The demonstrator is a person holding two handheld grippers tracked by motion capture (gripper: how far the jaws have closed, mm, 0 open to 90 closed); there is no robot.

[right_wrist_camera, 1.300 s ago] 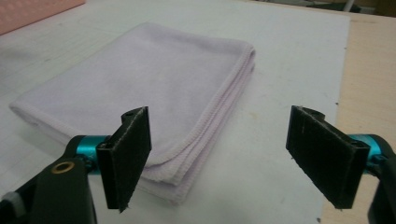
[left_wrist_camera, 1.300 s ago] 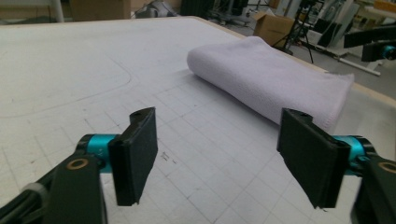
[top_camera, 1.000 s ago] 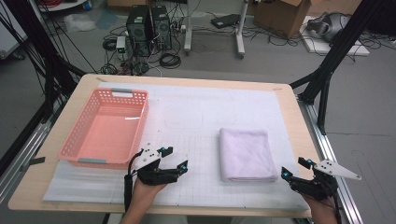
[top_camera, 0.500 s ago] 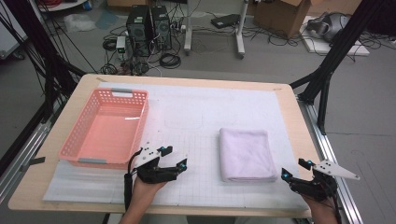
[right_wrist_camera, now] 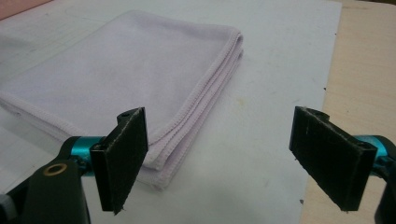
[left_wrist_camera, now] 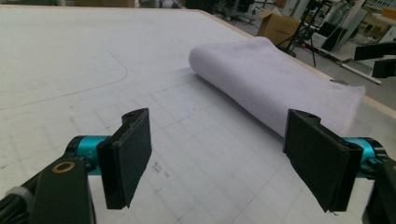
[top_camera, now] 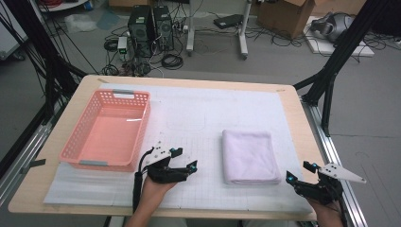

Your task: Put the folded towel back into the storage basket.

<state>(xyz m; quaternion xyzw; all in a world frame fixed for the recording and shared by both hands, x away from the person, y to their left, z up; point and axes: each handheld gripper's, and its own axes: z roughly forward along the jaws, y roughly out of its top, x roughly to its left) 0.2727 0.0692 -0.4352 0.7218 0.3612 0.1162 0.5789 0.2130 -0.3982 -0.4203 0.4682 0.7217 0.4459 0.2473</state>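
Note:
A folded pale lilac towel [top_camera: 249, 156] lies flat on the white gridded mat [top_camera: 203, 113], right of centre. My left gripper [top_camera: 184, 160] rests low on the mat to the towel's left, open and holding nothing. In the left gripper view the towel [left_wrist_camera: 275, 84] lies ahead and to the right of that gripper [left_wrist_camera: 224, 154]. My right gripper [top_camera: 299, 172] hovers at the table's front right corner, open and empty, just off the towel's near right corner. From the right gripper view the towel's stitched corner [right_wrist_camera: 154, 79] sits ahead of the left jaw of my right gripper [right_wrist_camera: 224, 154].
An empty pink plastic basket [top_camera: 75, 149] stands on the left of the mat. The wooden table edge [top_camera: 307, 137] runs close to the right of the towel. Black frame posts, cables and computer boxes stand on the floor beyond the table.

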